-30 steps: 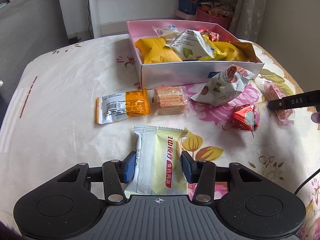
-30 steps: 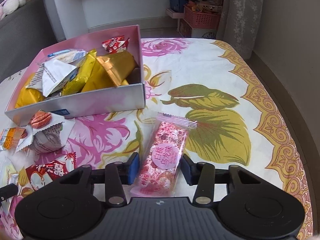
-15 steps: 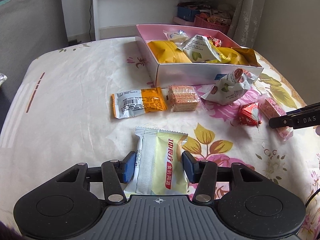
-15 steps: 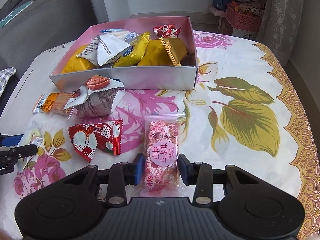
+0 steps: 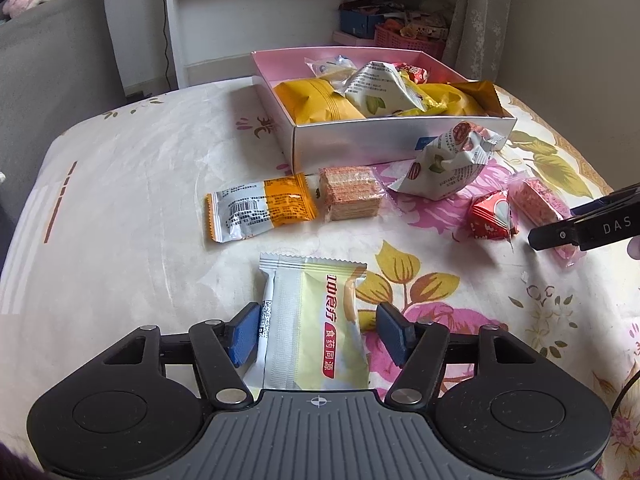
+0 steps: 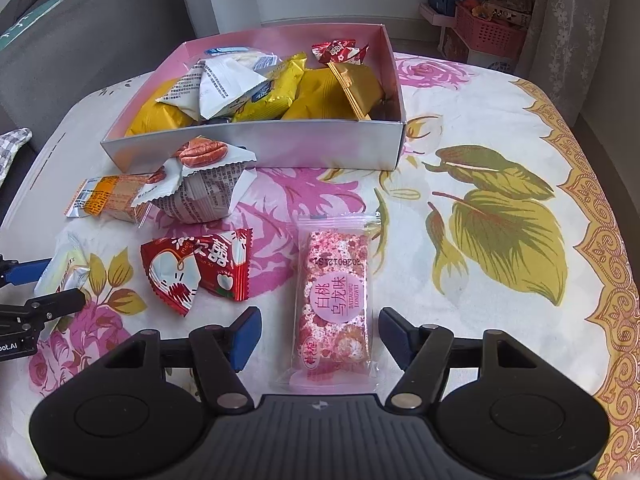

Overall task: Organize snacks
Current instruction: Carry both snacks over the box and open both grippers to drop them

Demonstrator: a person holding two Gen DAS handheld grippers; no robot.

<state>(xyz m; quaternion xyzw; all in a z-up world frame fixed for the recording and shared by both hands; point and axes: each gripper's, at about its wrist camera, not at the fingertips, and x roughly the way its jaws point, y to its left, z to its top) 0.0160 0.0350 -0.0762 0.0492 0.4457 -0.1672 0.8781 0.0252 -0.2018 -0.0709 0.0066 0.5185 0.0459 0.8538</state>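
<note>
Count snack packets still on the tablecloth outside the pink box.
6: green packet, orange-and-silver packet, wafer pack, white pecan packet, red packet, pink bar. None looks hidden.

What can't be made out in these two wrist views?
- Near end of the green packet: left wrist view, hidden behind the left hand-held gripper body; its jaws are opening.
- Floor of the pink box: both views, covered by piled snacks.
- Wafer pack: right wrist view, mostly hidden behind the pecan packet.
- Shelf baskets: contents too small.
</note>
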